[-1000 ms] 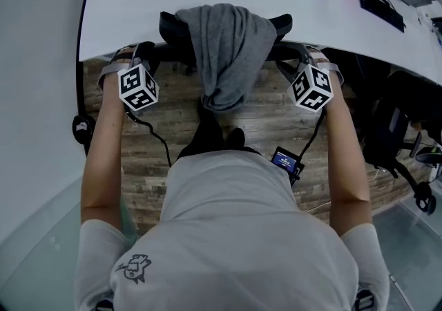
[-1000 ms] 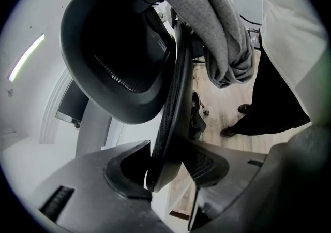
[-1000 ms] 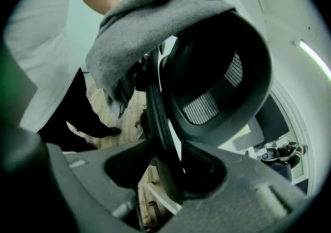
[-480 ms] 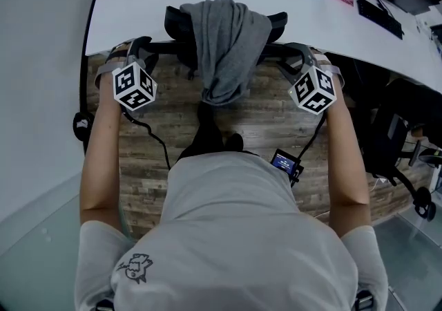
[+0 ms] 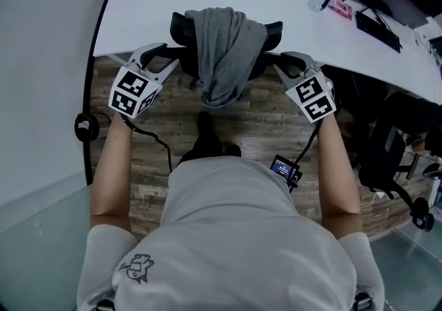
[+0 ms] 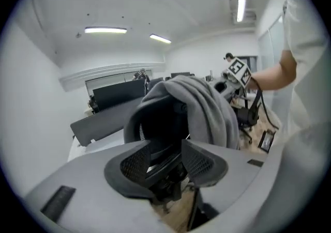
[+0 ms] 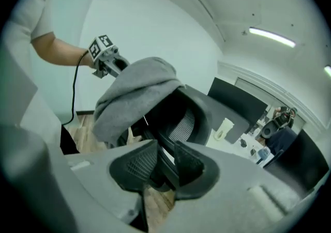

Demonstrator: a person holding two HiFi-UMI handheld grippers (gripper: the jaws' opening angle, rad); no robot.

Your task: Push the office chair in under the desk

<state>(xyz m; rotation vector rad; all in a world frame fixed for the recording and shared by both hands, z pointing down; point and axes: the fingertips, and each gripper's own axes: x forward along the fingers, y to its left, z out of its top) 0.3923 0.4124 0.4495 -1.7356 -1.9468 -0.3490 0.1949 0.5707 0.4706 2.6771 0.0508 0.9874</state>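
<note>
Found chair straight ahead, seat under desk, back flanked by left hand-held gripper and right hand-held gripper. Noted both spread, pinching nothing, equally near; right jaws just narrowed.

Bright light from ceiling strip lights, soft shadows, fisheye distortion, dark corners

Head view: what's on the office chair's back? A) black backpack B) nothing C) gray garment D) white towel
C: a gray garment hangs draped over the top of the chair back, at the desk's edge.
</note>
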